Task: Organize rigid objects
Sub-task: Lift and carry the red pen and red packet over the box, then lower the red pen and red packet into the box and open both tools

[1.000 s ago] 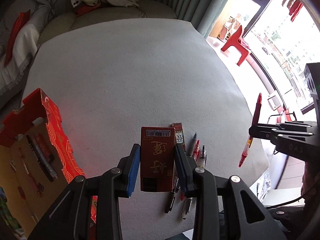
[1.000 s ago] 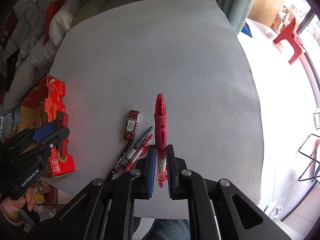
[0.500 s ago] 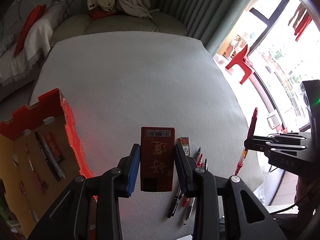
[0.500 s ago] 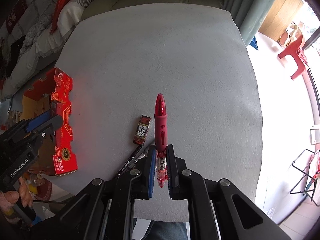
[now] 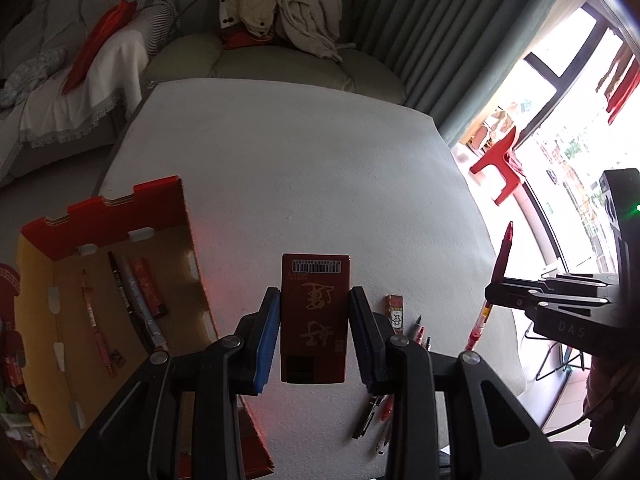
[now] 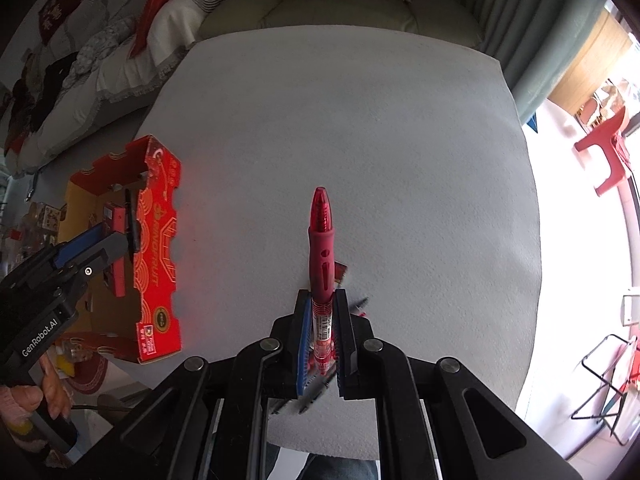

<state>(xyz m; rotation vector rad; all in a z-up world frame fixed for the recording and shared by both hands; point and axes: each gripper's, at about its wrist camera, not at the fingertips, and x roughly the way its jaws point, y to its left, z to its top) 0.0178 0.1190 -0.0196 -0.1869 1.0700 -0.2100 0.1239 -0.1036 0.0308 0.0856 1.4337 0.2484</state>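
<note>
1. The left hand-held gripper (image 5: 314, 334) is clamped on a dark red pack (image 5: 314, 316), pads on its two long sides, so the flat box hangs square between the jaws, clear of the worktop (image 5: 280, 168).

2. The right hand-held gripper (image 6: 322, 336) is pinched tight on a red pen (image 6: 321, 256). It grips the clear lower barrel, so most of the pen sticks out ahead of the jaws, tip forward. That looks like a hold meant for laying it down lengthwise.

3. The red box (image 5: 120, 276) sits open at the worktop's left edge. Several pens and a small red pack already lie flat on its bottom, side by side. I take it as the place where things are being gathered.

4. More pens (image 5: 420, 330) and a slim red pack (image 5: 395, 314) lie loose on the worktop just right of the left hand-held gripper, so the sorting is only partly done.

5. Both loads are in the air, the pack nearer the box. My guess is that it goes in first, with the pen to follow.
</note>
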